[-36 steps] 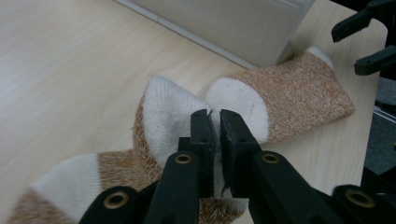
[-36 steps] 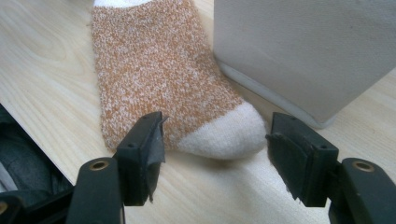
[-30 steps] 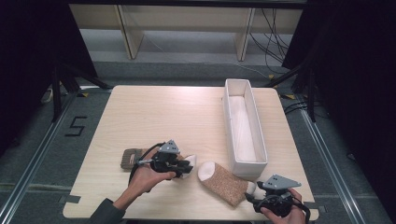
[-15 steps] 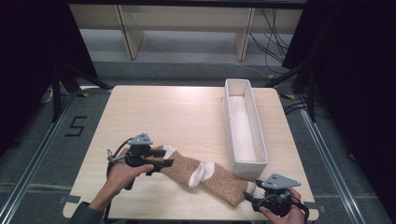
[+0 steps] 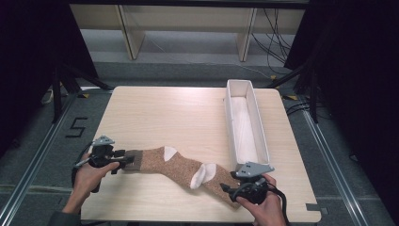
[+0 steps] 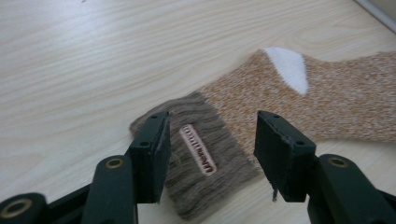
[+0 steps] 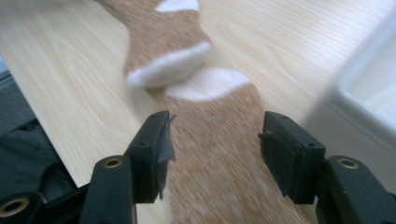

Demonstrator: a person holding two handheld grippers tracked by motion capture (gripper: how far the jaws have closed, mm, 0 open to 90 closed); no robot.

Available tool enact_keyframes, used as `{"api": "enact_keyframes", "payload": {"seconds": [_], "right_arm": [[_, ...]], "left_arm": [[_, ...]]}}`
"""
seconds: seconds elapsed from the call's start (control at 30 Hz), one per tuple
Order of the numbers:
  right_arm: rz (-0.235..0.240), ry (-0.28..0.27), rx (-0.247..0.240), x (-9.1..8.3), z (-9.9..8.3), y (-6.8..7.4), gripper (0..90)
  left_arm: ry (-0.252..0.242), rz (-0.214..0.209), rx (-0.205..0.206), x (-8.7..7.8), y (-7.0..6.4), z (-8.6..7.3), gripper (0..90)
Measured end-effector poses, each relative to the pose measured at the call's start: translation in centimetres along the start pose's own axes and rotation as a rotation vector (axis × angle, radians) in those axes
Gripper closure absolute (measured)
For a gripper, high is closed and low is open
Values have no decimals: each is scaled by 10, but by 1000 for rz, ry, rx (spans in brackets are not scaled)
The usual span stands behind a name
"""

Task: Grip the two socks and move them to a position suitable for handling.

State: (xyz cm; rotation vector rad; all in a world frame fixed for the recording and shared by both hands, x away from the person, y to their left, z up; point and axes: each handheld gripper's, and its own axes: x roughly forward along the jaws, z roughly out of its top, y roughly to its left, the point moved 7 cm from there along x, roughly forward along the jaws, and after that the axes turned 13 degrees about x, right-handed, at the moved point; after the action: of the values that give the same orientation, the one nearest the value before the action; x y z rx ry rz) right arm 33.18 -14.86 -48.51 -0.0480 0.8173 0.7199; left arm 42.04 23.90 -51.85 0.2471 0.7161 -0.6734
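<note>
Since earlier my left gripper point(image 5: 126, 158) dragged the speckled brown knit sock point(image 5: 181, 165) out flat, away from the white long plastic tray point(image 5: 259, 136); both grippers' jaws apart; right gripper point(image 5: 231, 187) over its toe end, bare wooden table point(image 5: 179, 113) beyond.

Floor marking: a dark numeral "5" point(image 5: 76, 127) on the grey floor point(image 5: 42, 155), at the left of the high view, just beside the left edge of the surface point(image 5: 188, 117). Sock label: a small pale rectangular tag point(image 6: 197, 148) with reddish lettering, sewn on the brown ribbed cuff of the sock point(image 6: 299, 105), seen at lower centre of the left gripper view between the two jaws; its lettering runs lengthwise along the tag but is too small and blurred to read
</note>
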Motion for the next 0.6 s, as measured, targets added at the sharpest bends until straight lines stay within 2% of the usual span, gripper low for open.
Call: {"api": "enact_keyframes", "payload": {"seconds": [0.03, 0.07, 0.13, 0.2, 0.23, 0.3, 0.37, 0.43, 0.47, 0.53, 0.57, 0.6], "right_arm": [[0, 0, 0, 0, 0, 0, 457], [25, 17, 30, 8, 7, 4, 461], [39, 25, 52, 15, 14, 6, 467], [38, 36, 53, 19, 16, 7, 469], [32, 56, 57, 26, 19, 8, 473], [32, 70, 48, 32, 22, 9, 478], [35, 85, 40, 39, 25, 10, 479], [43, 89, 54, 42, 25, 12, 479], [62, 87, 61, 49, 28, 15, 479], [62, 102, 70, 53, 30, 16, 478], [59, 105, 70, 55, 32, 16, 477], [65, 110, 78, 57, 33, 17, 474]], "left_arm": [[8, 1, -13, 1, 2, -2, 446], [26, 3, -18, 3, 7, -6, 429], [41, 7, -25, 5, 10, -8, 410], [47, 22, -25, 7, 12, -10, 403], [84, 20, -35, 8, 16, -14, 382], [83, 31, -49, 11, 18, -15, 368], [104, 10, -81, 16, 21, -20, 340], [100, 3, -89, 17, 22, -20, 331], [97, -7, -97, 18, 23, -21, 326], [97, 3, -106, 20, 24, -21, 324], [121, -10, -110, 20, 25, -22, 324], [118, -4, -118, 22, 25, -22, 323]]}}
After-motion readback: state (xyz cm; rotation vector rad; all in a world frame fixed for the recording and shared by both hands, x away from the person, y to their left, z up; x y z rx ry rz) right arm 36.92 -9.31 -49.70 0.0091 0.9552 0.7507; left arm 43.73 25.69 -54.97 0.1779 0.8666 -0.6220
